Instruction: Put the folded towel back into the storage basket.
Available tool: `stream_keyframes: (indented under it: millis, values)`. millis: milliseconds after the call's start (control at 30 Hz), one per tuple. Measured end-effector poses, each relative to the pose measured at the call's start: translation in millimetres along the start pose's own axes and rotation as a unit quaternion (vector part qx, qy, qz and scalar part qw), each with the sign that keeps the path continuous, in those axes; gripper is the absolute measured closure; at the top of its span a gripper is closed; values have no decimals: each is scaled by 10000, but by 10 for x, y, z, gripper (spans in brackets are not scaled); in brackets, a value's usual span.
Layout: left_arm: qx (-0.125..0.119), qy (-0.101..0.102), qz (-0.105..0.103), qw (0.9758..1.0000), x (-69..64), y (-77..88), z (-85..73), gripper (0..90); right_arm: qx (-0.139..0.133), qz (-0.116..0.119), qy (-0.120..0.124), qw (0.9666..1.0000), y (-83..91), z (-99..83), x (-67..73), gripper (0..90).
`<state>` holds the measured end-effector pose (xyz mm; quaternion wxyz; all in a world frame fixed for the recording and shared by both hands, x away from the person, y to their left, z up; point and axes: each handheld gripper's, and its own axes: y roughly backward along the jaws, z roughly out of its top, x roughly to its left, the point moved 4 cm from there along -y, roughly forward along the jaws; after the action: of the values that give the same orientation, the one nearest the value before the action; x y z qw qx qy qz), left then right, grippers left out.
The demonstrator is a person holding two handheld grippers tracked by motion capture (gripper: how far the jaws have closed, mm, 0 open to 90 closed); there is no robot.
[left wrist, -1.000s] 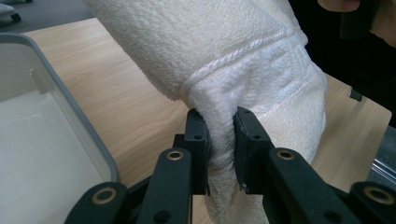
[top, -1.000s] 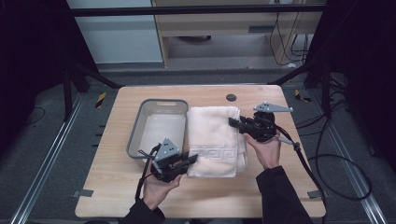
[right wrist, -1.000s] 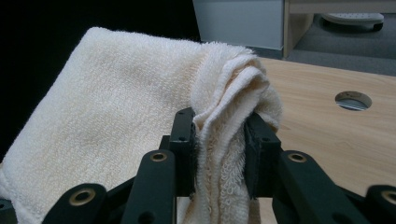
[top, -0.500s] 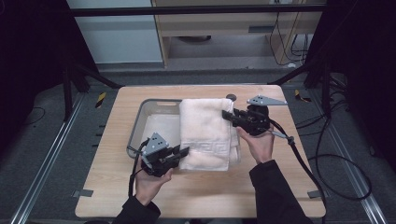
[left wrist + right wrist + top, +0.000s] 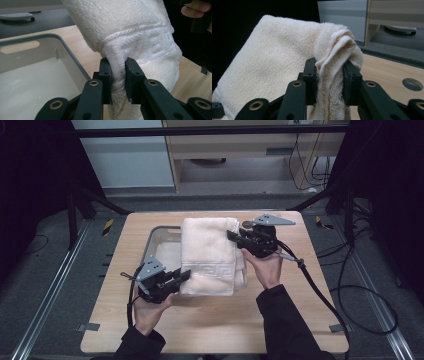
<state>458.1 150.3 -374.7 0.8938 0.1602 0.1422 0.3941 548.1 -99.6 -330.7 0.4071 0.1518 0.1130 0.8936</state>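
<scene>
Folded cream towel (image 5: pixel 210 255) lifted over the wooden bench (image 5: pixel 300 285), partly above a grey plastic tub (image 5: pixel 152 240), left tongs (image 5: pixel 184 275) clamped on its near corner, right tongs (image 5: pixel 233 236) clamped on its bunched far edge, both hand-held.

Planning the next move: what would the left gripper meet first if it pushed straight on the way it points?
The towel. The left gripper is already shut on its fold, so pushing on just shoves more cloth; the other hand lies beyond, depth unclear.
</scene>
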Motion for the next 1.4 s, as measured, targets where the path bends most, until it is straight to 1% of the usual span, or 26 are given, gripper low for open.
stream_keyframes:
  millis: [200,267,300,367,500,633,767,933,1133,1400]
  values:
    - [-93,72,82,9999,76,62,33,768,-47,-9,72,10000,-59,79,71,690]
    - [-116,87,125,9998,106,86,43,768,-66,-25,135,9999,-99,129,121,690]
    - [-134,101,143,9998,121,98,47,768,-66,-25,135,9999,-99,129,121,690]
    - [-162,142,179,9996,162,129,57,768,-69,-27,167,9998,-140,171,165,690]
    - [-211,188,212,9994,205,168,72,769,-92,-20,205,9997,-187,212,214,689]
    - [-277,244,264,9990,267,233,94,770,-127,12,196,9997,-233,241,252,690]
    - [-291,255,311,9988,298,254,96,770,-154,8,218,9996,-270,257,284,690]
    - [-333,312,409,9981,371,300,101,770,-190,9,236,9995,-343,280,333,689]
    - [-366,359,474,9976,425,340,103,770,-226,22,217,9995,-404,304,385,689]
    - [-398,388,582,9968,493,398,99,771,-209,22,252,9995,-491,338,454,690]
